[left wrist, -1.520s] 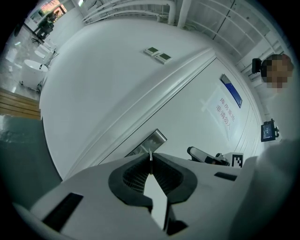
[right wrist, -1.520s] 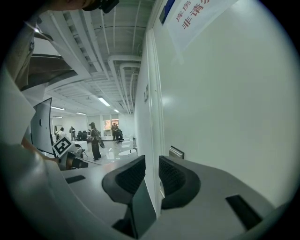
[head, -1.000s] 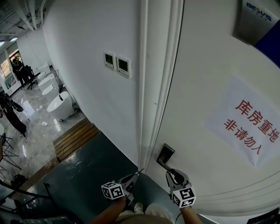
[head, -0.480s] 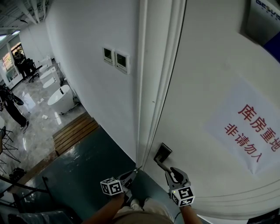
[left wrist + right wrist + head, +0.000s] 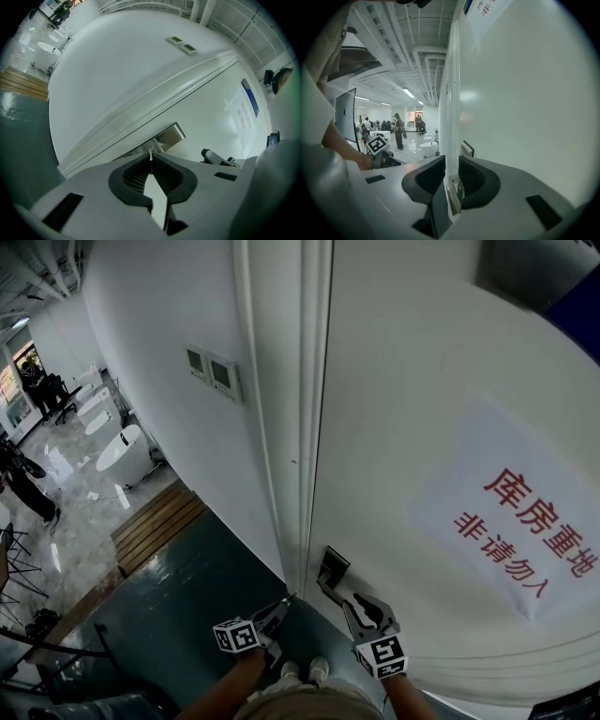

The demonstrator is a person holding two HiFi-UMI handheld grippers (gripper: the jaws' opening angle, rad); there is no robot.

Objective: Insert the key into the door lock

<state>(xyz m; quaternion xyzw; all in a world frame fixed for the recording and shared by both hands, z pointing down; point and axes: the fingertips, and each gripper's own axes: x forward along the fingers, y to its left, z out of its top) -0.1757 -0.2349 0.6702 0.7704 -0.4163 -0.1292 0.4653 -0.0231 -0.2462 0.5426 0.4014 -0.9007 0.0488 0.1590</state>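
Observation:
The white door (image 5: 422, 381) carries a metal lock plate (image 5: 333, 563) with a lever handle (image 5: 329, 590) low down. My left gripper (image 5: 281, 607) is shut on a thin metal key (image 5: 150, 154). The key's tip points at the lock plate (image 5: 169, 136) and stays a short way off it, near the door's edge. My right gripper (image 5: 352, 605) sits just right of the plate, shut on the door handle (image 5: 454, 191), which lies between its jaws. The lock plate (image 5: 467, 149) shows just ahead of those jaws.
A paper sign with red characters (image 5: 520, 526) hangs on the door. The door frame (image 5: 302, 427) and a white wall with two switch panels (image 5: 212, 369) lie to the left. Bathtubs (image 5: 122, 451), a wooden platform (image 5: 159, 526) and people (image 5: 42, 385) are farther left.
The view has swung so the door fills more of the picture. Both grippers sit slightly farther left, the right one still at the handle, the left one still holding the key.

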